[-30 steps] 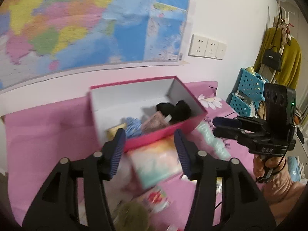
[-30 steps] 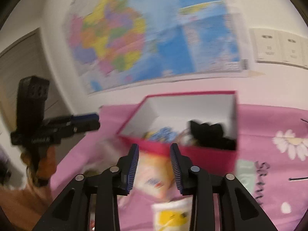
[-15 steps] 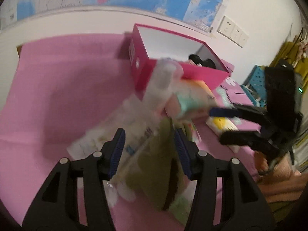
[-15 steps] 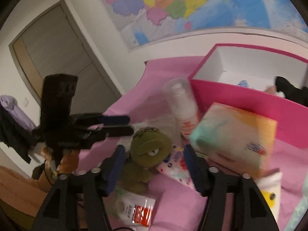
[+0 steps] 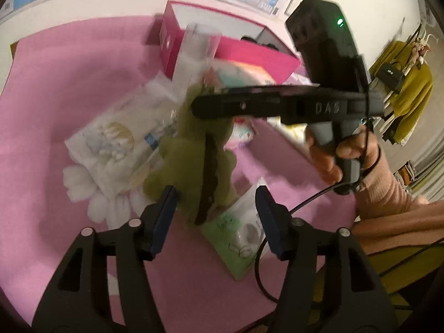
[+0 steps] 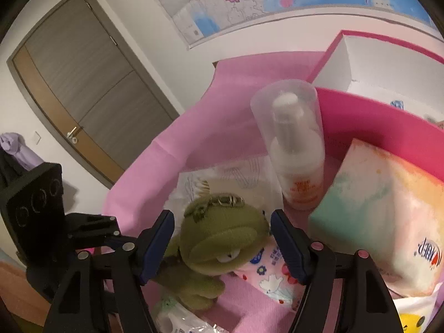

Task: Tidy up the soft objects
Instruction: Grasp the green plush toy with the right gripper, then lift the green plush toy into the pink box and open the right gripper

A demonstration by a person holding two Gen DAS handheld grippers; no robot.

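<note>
Plush toy [image 6: 222, 238] between closing right gripper [image 6: 222, 241] jaws, untouched

Our left hand-held gripper [image 5: 216, 211] has black plastic arms with silver screws at the joints and dark blue ribbed pads [image 5: 163, 216]. Our right hand-held gripper [image 6: 222, 238] is built alike; from the left wrist its black body carries raised letters, a grey grip, a small green light and a thin black cable. We wear a ribbed peach-pink sleeve [image 5: 385, 194].
</note>
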